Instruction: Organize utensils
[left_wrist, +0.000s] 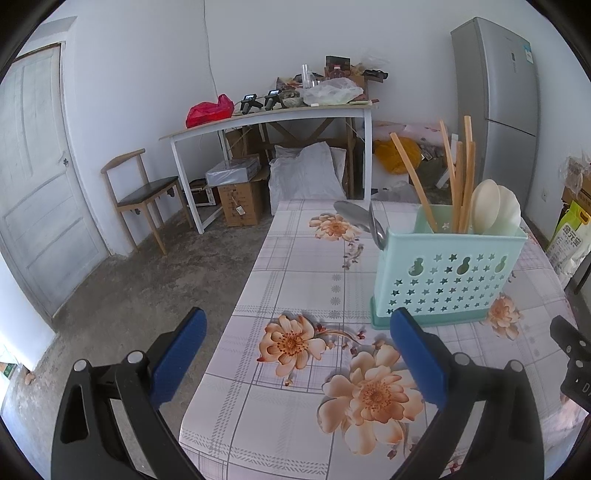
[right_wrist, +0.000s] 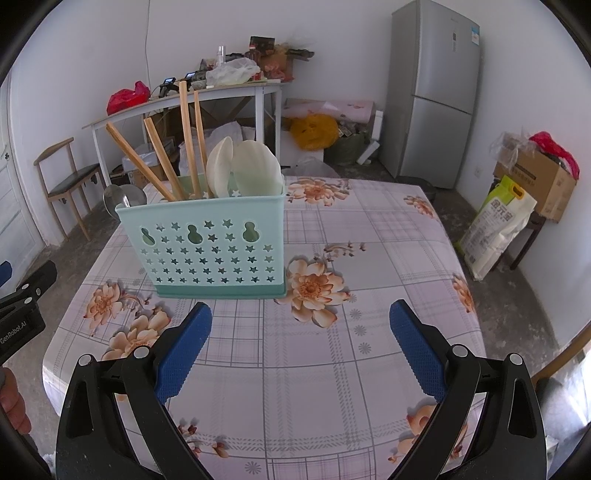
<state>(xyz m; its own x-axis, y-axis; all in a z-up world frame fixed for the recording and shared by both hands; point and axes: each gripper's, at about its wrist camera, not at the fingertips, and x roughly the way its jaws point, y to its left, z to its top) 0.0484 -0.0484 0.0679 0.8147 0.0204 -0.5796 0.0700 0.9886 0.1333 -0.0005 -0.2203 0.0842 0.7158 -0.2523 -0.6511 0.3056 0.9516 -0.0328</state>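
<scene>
Clearly visible on the floral tablecloth (right_wrist: 388, 240): one mint-green utensil holder (right_wrist: 207, 247), upright, its front wall pierced with star cut-outs and three gourd-shaped holes. Standing in that holder: four wooden chopsticks (right_wrist: 186, 140), two of them leaning away to the side nearer the left gripper, two nearly upright. Just beside those chopsticks, at the holder's end nearer the fridge (right_wrist: 436, 92): two cream-white spoons (right_wrist: 240, 166), bowls up and overlapping. At the holder's opposite end: two metal spoons (left_wrist: 364, 219), bowls poking above the rim; cannot tell from either view whether inside the holder or just behind it.

Near the holder's front, on the side toward the camera: right gripper (right_wrist: 300, 328), both blue pads spread wide, nothing between them, hovering over bare cloth. Off the holder's metal-spoon end: left gripper (left_wrist: 295, 332), likewise spread wide and empty, one pad over the floor beyond the table edge, the other close before the holder's base corner. Seen also at the left margin of the right wrist view: part of that left gripper's black body and a bit of a hand.

Behind the holder, well apart: one white side table (left_wrist: 266, 118), cluttered, and one wooden chair (left_wrist: 144, 192).
</scene>
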